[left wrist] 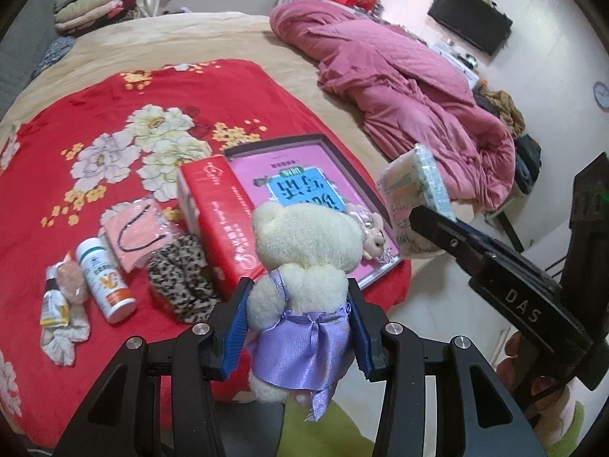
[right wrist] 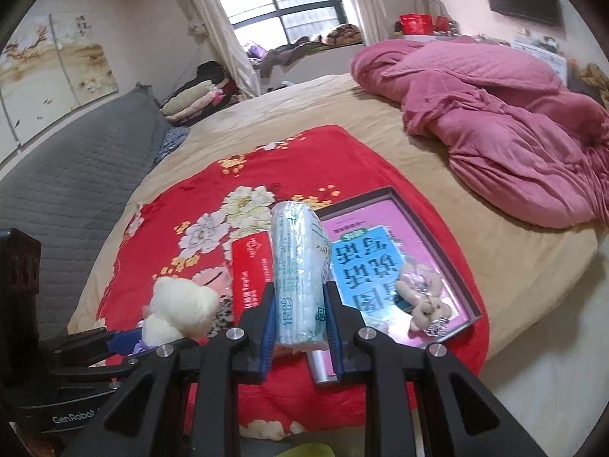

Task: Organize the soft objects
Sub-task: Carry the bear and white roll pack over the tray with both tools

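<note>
Cream plush, a small teddy bear [left wrist: 304, 262] in a lilac satin skirt, is clamped at the waist between the blue pads of the left gripper [left wrist: 300, 327]. It hangs clear above the near edge of the red floral blanket [left wrist: 95, 122], presumably lifted for sorting. At about three o'clock from it, the right gripper [right wrist: 298, 327] is clenched on a soft tissue pack [right wrist: 298, 266], gripped low so most of the pack stands out past the fingers. Both soft items seem held aloft together so they can go to one place. Below lie a red box [left wrist: 220, 228] and a pink tray [left wrist: 304, 190], with a tiny plush keychain [left wrist: 371, 234] on the tray. From the left wrist view, at nine o'clock of the bear, a leopard-print cloth [left wrist: 179, 282], a white bottle [left wrist: 106, 282] and a pink packet [left wrist: 137, 232] wait on the blanket.
</note>
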The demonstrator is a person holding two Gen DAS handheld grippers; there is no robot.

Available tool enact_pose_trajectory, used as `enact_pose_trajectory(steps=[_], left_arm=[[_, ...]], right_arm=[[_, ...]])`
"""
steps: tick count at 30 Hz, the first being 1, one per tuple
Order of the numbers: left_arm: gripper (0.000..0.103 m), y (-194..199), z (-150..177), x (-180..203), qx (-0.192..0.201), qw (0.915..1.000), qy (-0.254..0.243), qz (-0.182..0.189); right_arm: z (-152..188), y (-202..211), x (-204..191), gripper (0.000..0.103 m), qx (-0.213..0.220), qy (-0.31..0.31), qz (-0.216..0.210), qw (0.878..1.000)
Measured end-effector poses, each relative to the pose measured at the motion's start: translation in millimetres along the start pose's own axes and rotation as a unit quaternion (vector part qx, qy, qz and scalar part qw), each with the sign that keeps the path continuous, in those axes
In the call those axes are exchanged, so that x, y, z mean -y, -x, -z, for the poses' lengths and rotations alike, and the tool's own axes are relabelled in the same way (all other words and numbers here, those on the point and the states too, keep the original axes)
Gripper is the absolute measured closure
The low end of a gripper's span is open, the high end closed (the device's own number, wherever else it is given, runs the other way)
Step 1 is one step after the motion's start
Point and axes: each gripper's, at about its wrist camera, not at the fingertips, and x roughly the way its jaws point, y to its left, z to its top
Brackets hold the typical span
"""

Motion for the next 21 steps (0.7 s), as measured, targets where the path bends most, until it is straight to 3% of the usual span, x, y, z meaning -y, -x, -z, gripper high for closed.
enact_pose_trajectory(steps=[21], left_arm=[[0.055,-96,-17,45,-0.064,0.9974,-0.032,0.011]], right_arm=[[-3,-13,85,0.079,0.007,-0.081,0.055,0.995]])
